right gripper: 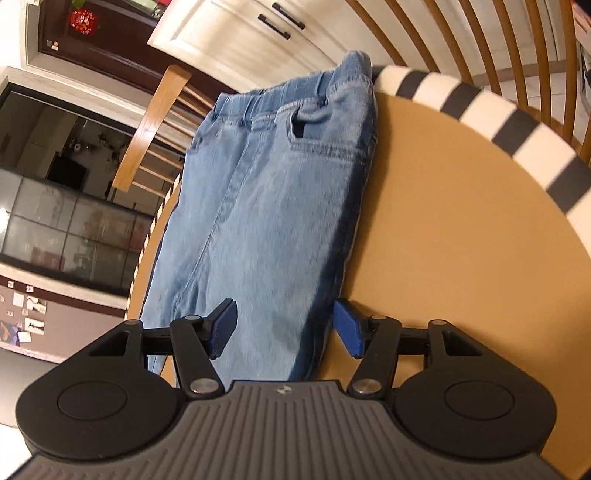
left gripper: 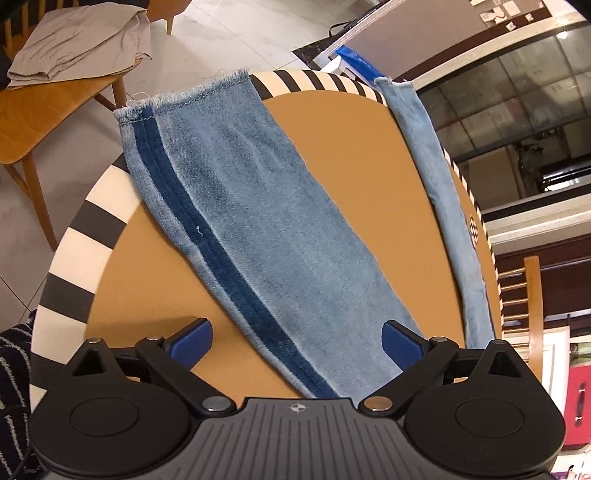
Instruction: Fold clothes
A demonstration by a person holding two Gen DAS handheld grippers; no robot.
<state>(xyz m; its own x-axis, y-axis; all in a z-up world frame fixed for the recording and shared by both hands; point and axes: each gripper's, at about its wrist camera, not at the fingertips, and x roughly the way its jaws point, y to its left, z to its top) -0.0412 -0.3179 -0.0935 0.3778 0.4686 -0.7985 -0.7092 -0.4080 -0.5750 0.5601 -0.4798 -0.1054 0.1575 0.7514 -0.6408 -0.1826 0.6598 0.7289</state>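
Between the spread, empty jaws of the left gripper point(left gripper: 297, 339) lies one leg of the jeans point(left gripper: 255, 221); the right gripper point(right gripper: 284, 326), equally released, straddles the thigh. Jeans lie flat on the round table point(left gripper: 85, 236), legs apart: folding seems barely begun.

a round tan worktop point(left gripper: 354, 155) with a striped rim stands on pale floor tiles point(left gripper: 229, 33). wooden chairs point(left gripper: 44, 122) surround it; white cabinets point(right gripper: 229, 33) and dark glass panels point(right gripper: 74, 229) lie behind.
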